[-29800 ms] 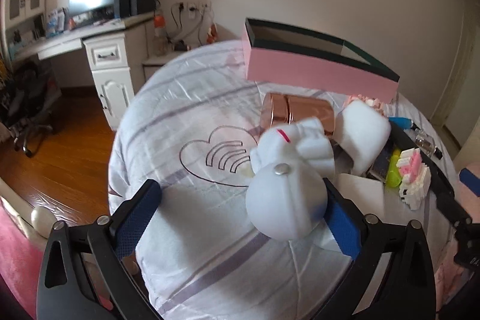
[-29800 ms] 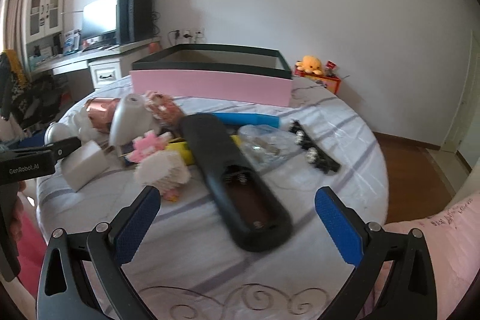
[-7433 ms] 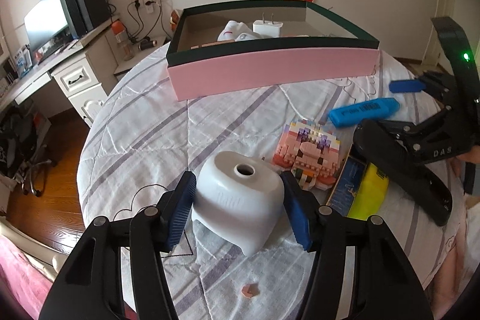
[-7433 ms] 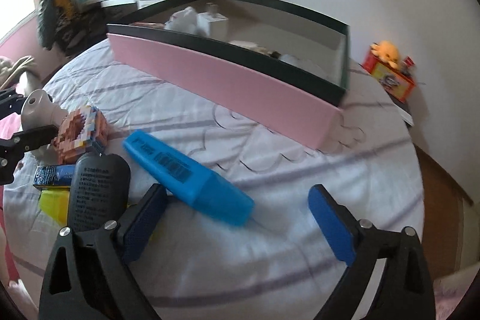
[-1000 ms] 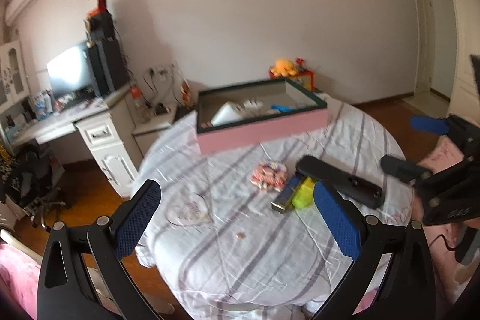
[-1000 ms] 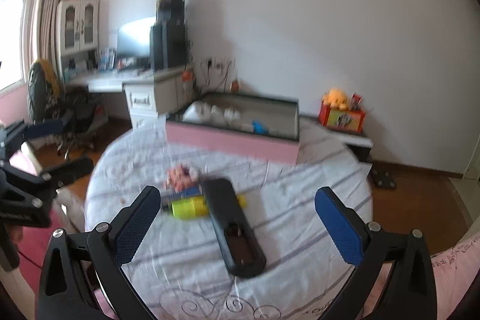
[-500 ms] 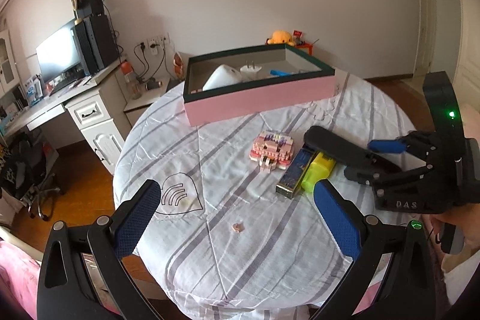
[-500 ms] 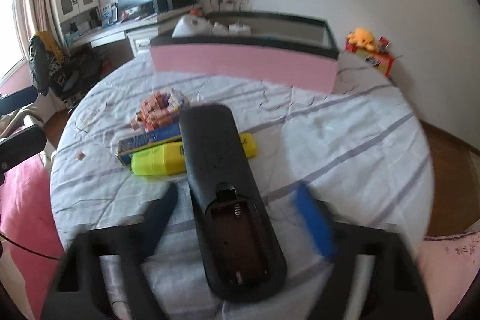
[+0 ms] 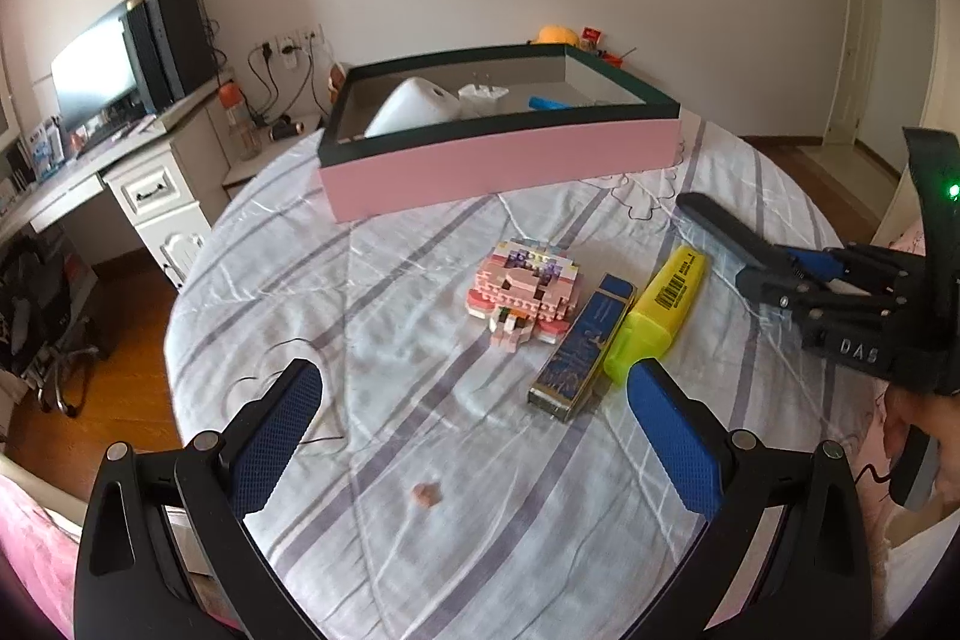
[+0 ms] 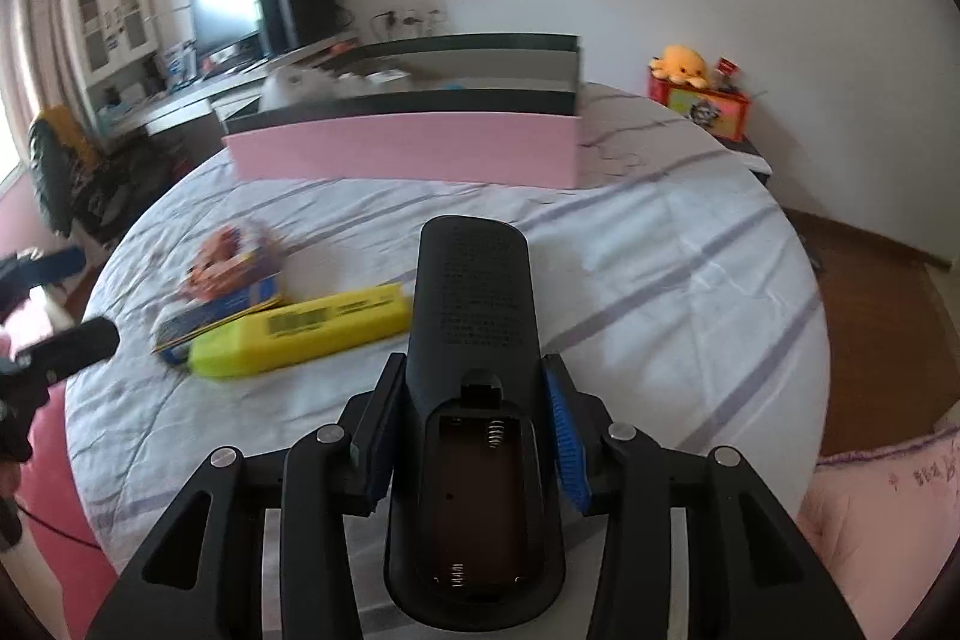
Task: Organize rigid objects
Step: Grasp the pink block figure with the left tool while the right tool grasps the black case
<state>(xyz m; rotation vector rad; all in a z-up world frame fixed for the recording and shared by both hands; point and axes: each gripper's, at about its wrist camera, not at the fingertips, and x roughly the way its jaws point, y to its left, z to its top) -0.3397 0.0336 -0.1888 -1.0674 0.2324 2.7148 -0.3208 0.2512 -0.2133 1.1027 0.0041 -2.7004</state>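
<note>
Right gripper [image 10: 471, 415]: jaws closing on the remote [image 10: 474, 340], one pad on each long side. Pads look to be at or very near its edges; firm contact cannot be confirmed, so I log it as not yet gripped. Remote lies face down on the table [image 10: 690, 280], battery bay uncovered and empty, springs visible.

Left gripper [image 9: 474, 400]: jaws wide, nothing between them, hovering over bare cloth near the table's front edge.

Progress, judged from the layout:
- Done: several items are already in the box [image 9: 498, 160].
- Left on the table: remote, yellow marker [image 9: 657, 310], blue case [image 9: 585, 346], brick toy [image 9: 522, 292], and a small pink scrap [image 9: 425, 493], probably a loose piece.
- Marker and case lie side by side, touching; the toy is just beside the case. The remote's far end is next to the marker.
- Estimate: past halfway, four main pieces to go.

Containers:
- One box, pink outside, dark rim, open top, at the far side of the table.
- Contents seen over the rim: white domed object [image 9: 414, 115], white plug [image 9: 483, 97], blue marker [image 9: 549, 103].
- The front wall hides the floor of the box, so there may be more inside.
- Free room shows at the box's right end.
</note>
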